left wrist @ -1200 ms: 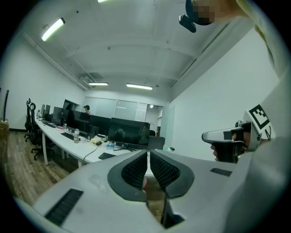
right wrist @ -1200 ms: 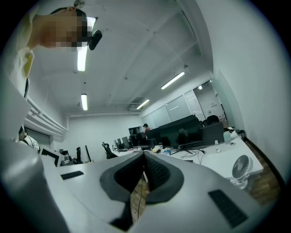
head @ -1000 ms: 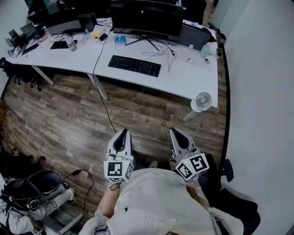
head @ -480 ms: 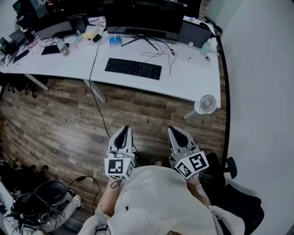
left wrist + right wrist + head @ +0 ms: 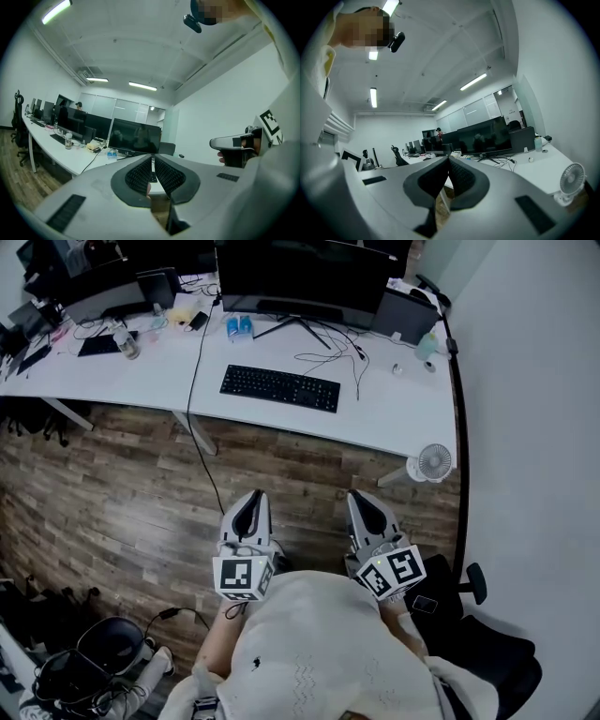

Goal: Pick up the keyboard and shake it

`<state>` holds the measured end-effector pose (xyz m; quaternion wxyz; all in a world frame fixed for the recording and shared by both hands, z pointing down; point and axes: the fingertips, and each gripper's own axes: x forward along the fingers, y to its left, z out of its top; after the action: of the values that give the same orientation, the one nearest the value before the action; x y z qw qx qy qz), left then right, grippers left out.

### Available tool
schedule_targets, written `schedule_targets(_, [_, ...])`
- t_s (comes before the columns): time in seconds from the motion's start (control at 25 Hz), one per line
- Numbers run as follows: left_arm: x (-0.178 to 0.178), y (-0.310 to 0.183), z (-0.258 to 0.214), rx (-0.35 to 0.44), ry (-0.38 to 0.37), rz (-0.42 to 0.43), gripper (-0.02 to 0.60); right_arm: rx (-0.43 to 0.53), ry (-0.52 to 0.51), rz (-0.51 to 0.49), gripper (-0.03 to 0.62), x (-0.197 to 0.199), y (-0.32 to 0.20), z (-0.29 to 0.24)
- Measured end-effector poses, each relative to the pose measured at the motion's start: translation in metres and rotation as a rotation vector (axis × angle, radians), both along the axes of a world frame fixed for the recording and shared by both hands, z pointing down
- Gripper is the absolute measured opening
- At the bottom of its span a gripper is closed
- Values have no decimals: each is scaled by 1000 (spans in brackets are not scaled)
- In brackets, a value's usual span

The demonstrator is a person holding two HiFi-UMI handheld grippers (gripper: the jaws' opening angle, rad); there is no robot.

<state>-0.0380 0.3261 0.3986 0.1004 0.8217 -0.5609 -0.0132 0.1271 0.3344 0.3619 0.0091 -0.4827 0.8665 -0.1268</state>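
In the head view, the flat black computer keyboard (image 5: 279,388) lies on the long white desk (image 5: 394,413), just in front of the wide dark monitor (image 5: 300,276) and well apart from both tools. The grey left gripper (image 5: 249,496) and the grey right gripper (image 5: 362,495) are held side by side over the brown wood-plank floor (image 5: 122,493), close to the person's white-clad body and pointing toward the desk. A small round white fan (image 5: 434,463) stands on the floor by the desk's right end. In the left gripper view, the ribbed black pads (image 5: 140,176) meet at their tips with nothing between them, aimed at the monitor. In the right gripper view, that gripper's jaws likewise sit closed and empty, with the fan low at the right.
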Motion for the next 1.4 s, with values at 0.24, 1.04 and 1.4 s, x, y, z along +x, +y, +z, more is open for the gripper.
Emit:
schedule_targets(0.24, [-36,-18,1,7,0,5,28,12,-2,26,0,-33,-18,-1])
schedule_targets(1.04, [-94,-58,17,-35,54,-73,28,-52,-29,29,0,-63,-81,20])
schedule_targets(1.4, [-117,-99,27,-59,54,-144,28,-60,-21,-59,0,-94,-136,26])
